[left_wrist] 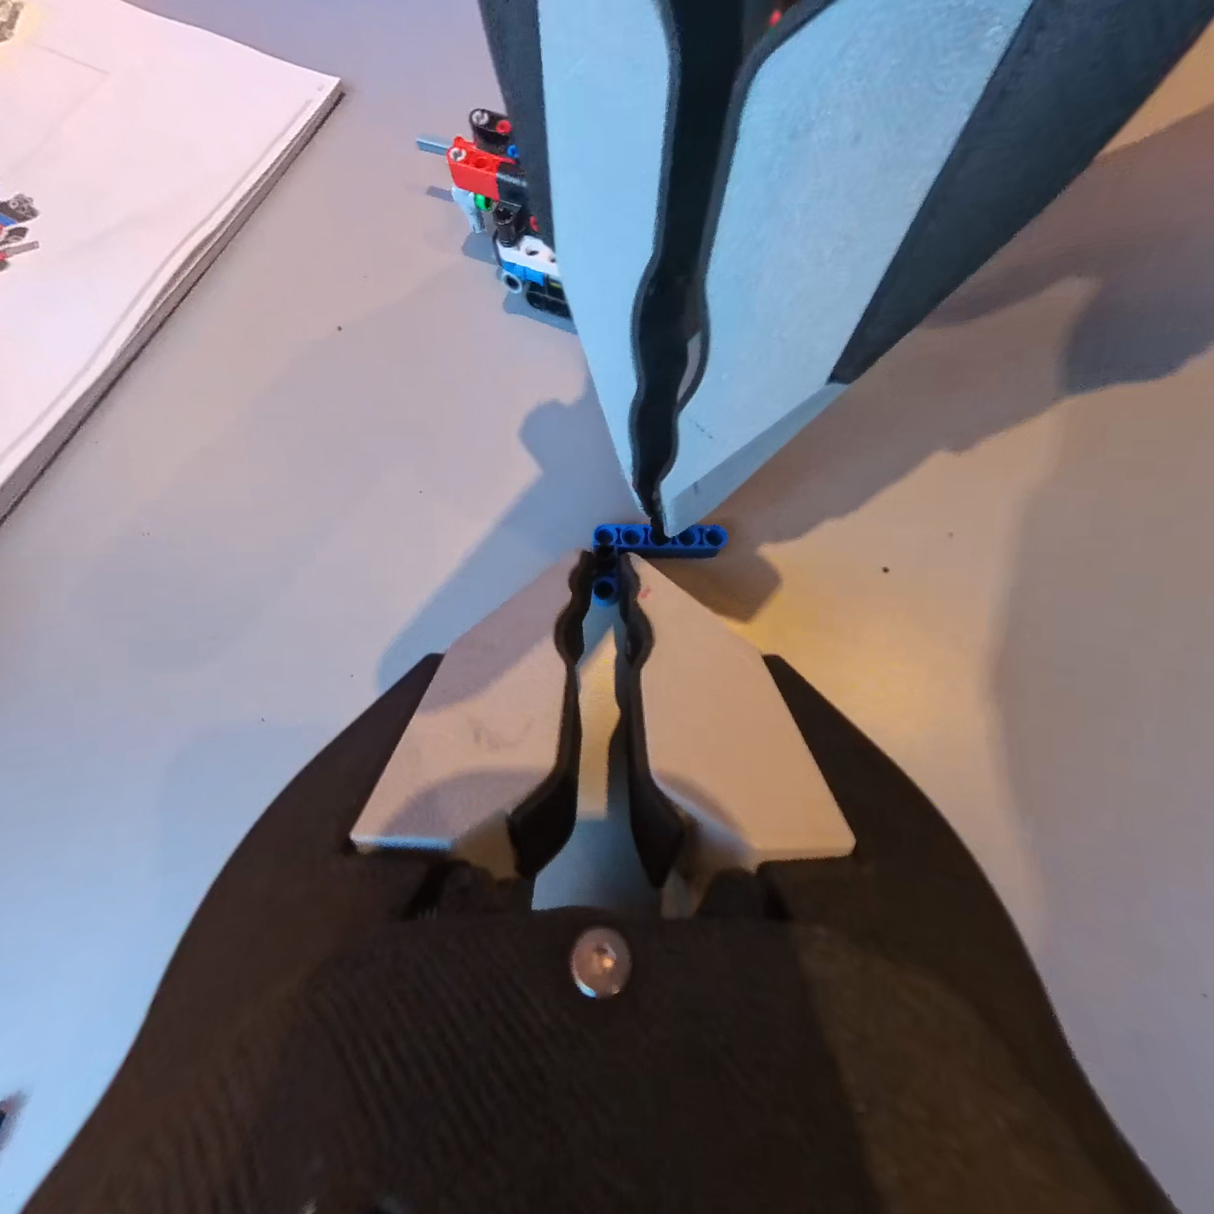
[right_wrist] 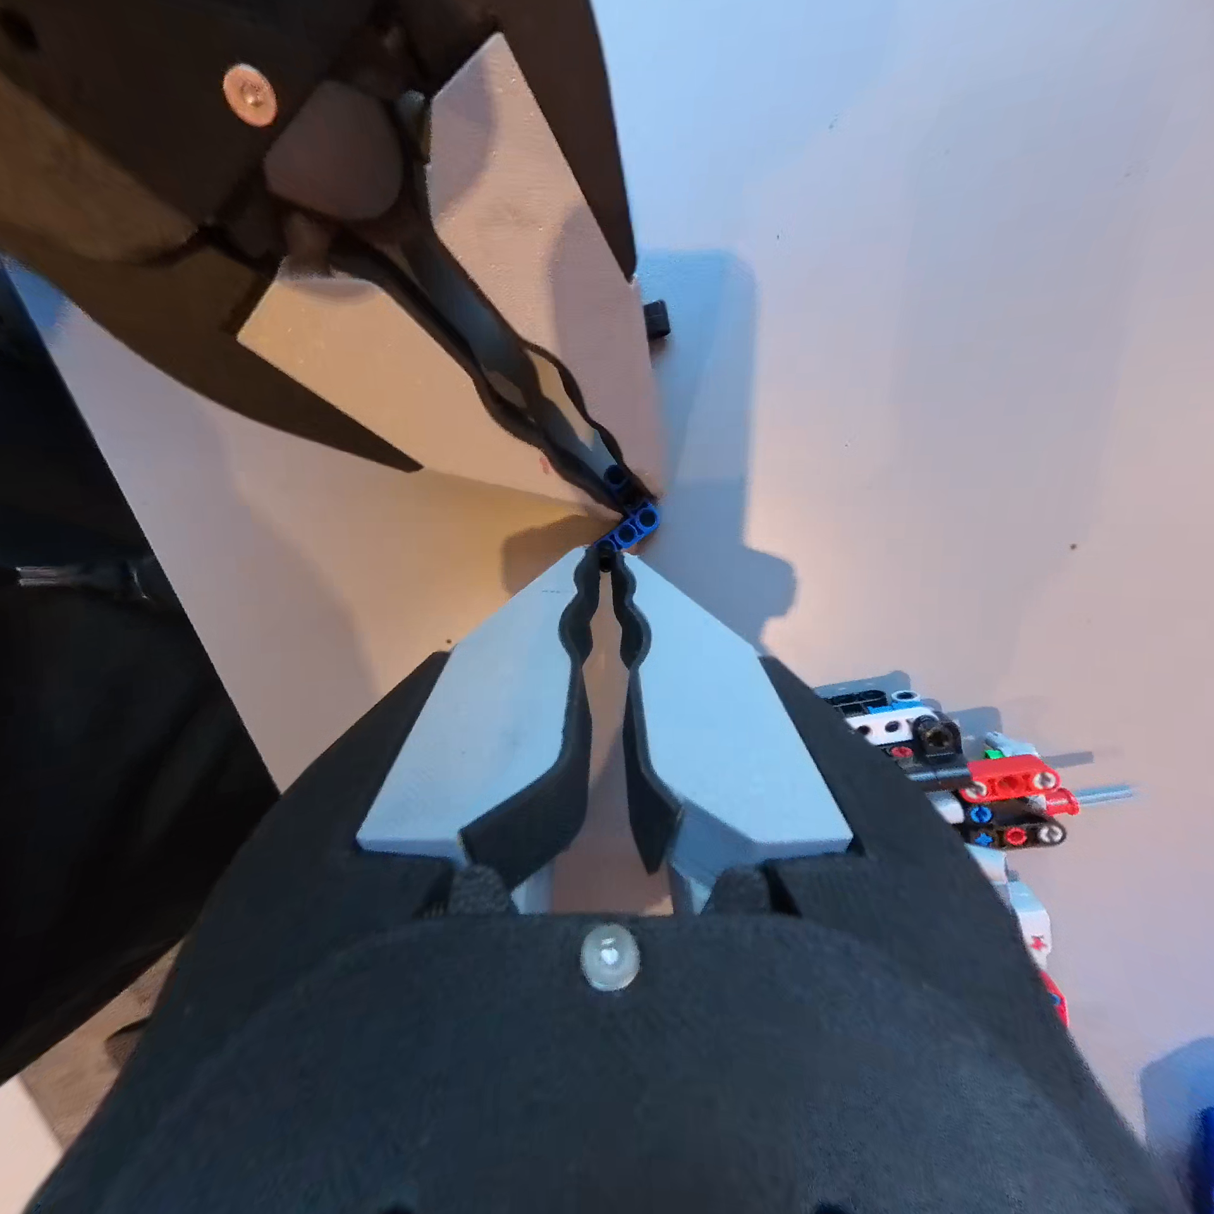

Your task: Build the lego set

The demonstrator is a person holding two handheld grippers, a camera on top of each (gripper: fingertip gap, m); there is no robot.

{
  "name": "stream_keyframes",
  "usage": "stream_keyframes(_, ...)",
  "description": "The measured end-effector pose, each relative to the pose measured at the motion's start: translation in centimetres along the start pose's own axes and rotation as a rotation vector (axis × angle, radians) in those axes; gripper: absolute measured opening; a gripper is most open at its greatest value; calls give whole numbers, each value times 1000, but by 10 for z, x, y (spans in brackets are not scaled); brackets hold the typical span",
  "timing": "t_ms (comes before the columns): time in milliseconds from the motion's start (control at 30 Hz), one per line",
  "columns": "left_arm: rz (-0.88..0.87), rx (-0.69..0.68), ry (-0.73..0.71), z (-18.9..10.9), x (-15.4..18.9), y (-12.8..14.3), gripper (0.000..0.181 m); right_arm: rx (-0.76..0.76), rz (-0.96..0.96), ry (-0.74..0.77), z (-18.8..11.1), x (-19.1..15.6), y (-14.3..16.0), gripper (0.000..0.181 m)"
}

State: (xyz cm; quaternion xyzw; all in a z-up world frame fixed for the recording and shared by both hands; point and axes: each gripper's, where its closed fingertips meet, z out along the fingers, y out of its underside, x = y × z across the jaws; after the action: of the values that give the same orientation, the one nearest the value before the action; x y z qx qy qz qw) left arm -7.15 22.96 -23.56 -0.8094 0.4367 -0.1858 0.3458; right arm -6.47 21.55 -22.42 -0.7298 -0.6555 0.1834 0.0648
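Observation:
My left gripper [left_wrist: 607, 558] is shut on a small blue connector [left_wrist: 605, 586] with a black pin [left_wrist: 604, 562] at its front. The pin meets the left end of a long blue beam with holes [left_wrist: 690, 537]. My right gripper [left_wrist: 657, 522] comes in from the top of this view, shut on the middle of that beam. In the right wrist view my right gripper [right_wrist: 604, 558] holds the beam [right_wrist: 634, 523], seen foreshortened. There the left gripper [right_wrist: 634, 496] reaches in from the upper left with the connector [right_wrist: 615, 474]. Both pieces are held just above the table.
A partly built model in red, black, white and blue [left_wrist: 506, 197] lies behind the right gripper and also shows in the right wrist view [right_wrist: 972, 775]. An open instruction booklet [left_wrist: 131, 197] lies at far left. A small black piece [right_wrist: 657, 318] lies on the table. The table edge [right_wrist: 164, 591] runs at left. My two grippers' fingertips are within a few centimetres of each other.

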Motion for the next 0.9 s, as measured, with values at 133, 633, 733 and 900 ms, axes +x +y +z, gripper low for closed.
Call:
stream_keyframes(133,-33,-1,-33,0,-2,0,5,-84,34,-20,0,2,-3,1)
stream_keyframes(633,-77,2,-31,-2,0,1,6,88,-33,138,1,0,-4,1)
stream_keyframes(733,-78,2,-28,-2,0,1,5,230,-39,174,0,0,-3,1)
stream_keyframes(900,-81,2,-25,-2,0,1,5,234,-277,328,-1,-1,-1,1)
